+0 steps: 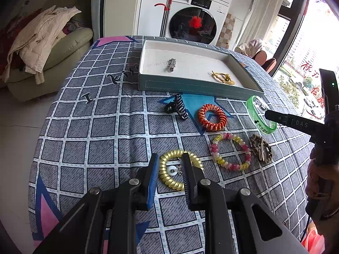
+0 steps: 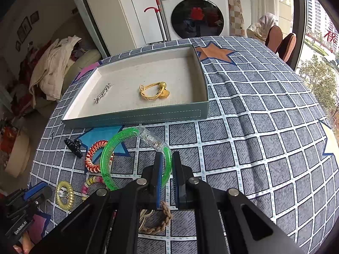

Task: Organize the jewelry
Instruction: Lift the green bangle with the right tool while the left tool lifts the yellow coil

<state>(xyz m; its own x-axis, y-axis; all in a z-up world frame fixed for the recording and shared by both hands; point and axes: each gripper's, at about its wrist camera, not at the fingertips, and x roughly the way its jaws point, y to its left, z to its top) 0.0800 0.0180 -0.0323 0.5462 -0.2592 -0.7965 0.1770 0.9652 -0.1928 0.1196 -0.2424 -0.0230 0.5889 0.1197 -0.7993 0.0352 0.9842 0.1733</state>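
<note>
Left wrist view: the left gripper hangs low over the gold coil hair tie, jaws narrow but apart, one finger on each side of the tie's left arc; whether the pads touch it I cannot tell. A small white ring charm lies inside the coil. To the right lie a pink-yellow bead bracelet, a brown braided band, an orange spiral tie and a black claw clip, all on the checked tablecloth. The tray stands behind them w/ a silver clip and a yellow cord piece inside. From this side the right gripper shows only as a black tip at the green bangle; its jaws are not readable here.

Right wrist view gives what the other lacks: the right gripper is closed on the green bangle, the rim pinched between both pads and the ring lifted and tilted over the cloth, in front of the tray. The bangle has a clear section at its top. The braided band lies under the fingers. The tray interior is seen better here: silver clip at left, yellow cord piece w/ a gold bead near the centre, well apart. The left gripper appears at the lower left edge, beside the gold coil hair tie.
</note>
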